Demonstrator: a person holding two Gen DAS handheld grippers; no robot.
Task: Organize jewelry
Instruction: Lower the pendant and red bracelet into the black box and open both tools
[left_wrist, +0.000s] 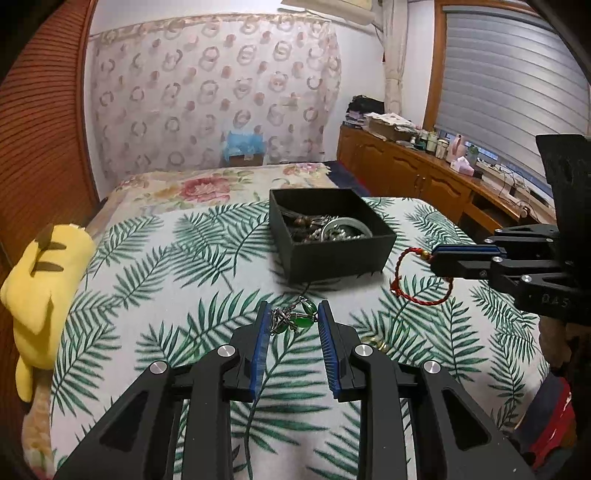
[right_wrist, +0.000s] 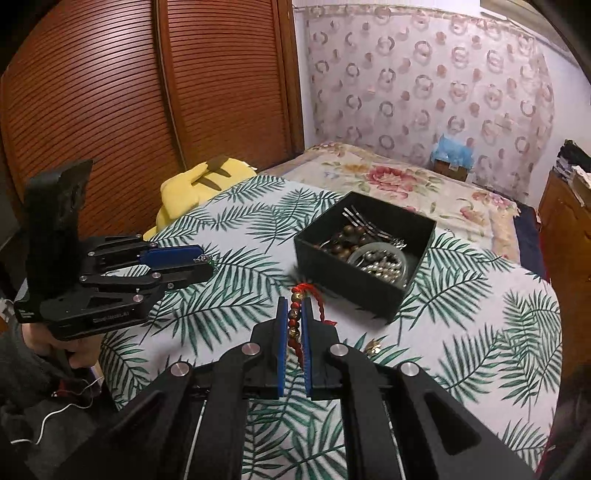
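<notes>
On a bed covered by a white bedspread printed with green palm fronds (left_wrist: 177, 266), a square black open-topped box (left_wrist: 332, 254) sits near the middle of the bed. It holds dark wooden beads, pearly beads, a pale glass bangle and some silver pieces.

The left gripper (left_wrist: 293, 317), with black arms and blue pads, has its jaws partly closed on a silver chain bracelet with green oval stones (left_wrist: 295, 319). The bracelet is pinched between the fingertips just short of the box's near wall, and it appears lifted off the bedspread.

The right gripper (right_wrist: 294, 306) has its jaws almost fully closed on a red braided cord bracelet with gold and red beads (right_wrist: 295, 314). From the left wrist view, the cord's loop hangs from the fingertips beside the box's right wall, above the bedspread.

A small gold-coloured piece (right_wrist: 373, 347) lies on the bedspread between the grippers, toward the near edge. A yellow plush toy (left_wrist: 40, 273) rests at the bed's left edge, against a brown slatted wardrobe door (right_wrist: 110, 110).
</notes>
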